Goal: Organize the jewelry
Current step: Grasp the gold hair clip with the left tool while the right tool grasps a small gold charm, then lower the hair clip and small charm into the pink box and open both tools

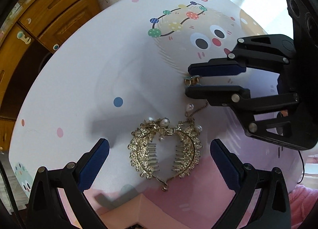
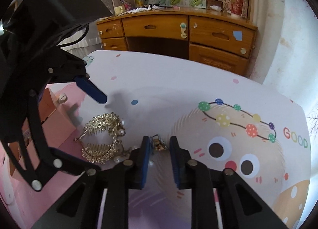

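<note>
A gold leaf-shaped hair comb with pearls (image 1: 165, 149) lies on the patterned table mat (image 1: 79, 90); it also shows in the right wrist view (image 2: 103, 137). My left gripper (image 1: 159, 149) is open, its fingers on either side of the comb and apart from it. My right gripper (image 2: 159, 143) has its fingers partly closed around a small gold and teal jewelry piece (image 2: 158, 142) without gripping it. The same piece (image 1: 191, 80) sits between the right gripper's (image 1: 187, 80) fingertips in the left wrist view. A thin chain with a pearl (image 1: 189, 107) trails beside the comb.
A pink jewelry box (image 2: 49, 121) stands at the mat's left edge; its corner (image 1: 139, 209) is just below the comb. A wooden desk with drawers (image 2: 178, 36) stands behind the table. The mat has cartoon prints.
</note>
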Available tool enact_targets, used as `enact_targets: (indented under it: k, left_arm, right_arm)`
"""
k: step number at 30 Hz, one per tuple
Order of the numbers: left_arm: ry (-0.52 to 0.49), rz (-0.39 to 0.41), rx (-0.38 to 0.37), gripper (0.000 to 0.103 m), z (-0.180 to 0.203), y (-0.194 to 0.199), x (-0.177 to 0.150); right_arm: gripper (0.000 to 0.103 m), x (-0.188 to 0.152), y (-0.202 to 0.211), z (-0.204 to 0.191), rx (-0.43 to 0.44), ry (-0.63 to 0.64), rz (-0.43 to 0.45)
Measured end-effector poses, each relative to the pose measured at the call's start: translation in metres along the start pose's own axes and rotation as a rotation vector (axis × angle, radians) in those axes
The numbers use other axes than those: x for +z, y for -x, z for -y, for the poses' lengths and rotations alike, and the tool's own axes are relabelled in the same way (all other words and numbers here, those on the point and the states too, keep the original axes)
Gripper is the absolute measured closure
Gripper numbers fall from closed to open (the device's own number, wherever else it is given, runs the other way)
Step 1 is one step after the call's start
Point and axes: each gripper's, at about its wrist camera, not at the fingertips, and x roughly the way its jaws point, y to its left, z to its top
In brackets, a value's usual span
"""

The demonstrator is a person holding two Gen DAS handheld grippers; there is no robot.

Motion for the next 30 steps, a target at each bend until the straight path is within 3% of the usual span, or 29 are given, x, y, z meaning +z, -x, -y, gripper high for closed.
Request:
enact_targets:
  k: [5, 10, 23, 30]
  left_arm:
    - [-0.002, 0.03, 0.028, 0.015, -0.003, 0.002, -0.001]
    - [-0.016, 0.056, 0.051, 0.035, 0.001, 0.007, 0.001]
    - [-0.002, 0.172, 0.065, 0.036, 0.017, 0.052, -0.017]
    - [0.034, 0.32, 0.043, 0.036, 0.025, 0.115, -0.042]
  right_arm:
    - [0.084, -0.001, 0.002, 0.001, -0.003, -0.024, 0.003]
    - [0.084, -0.004, 0.012, 0.003, -0.004, -0.083, 0.026]
    - [0.084, -0.035, 0.061, -0.016, -0.022, -0.284, 0.07]
    - [0.084, -0.044, 0.091, -0.041, -0.023, -0.355, 0.125]
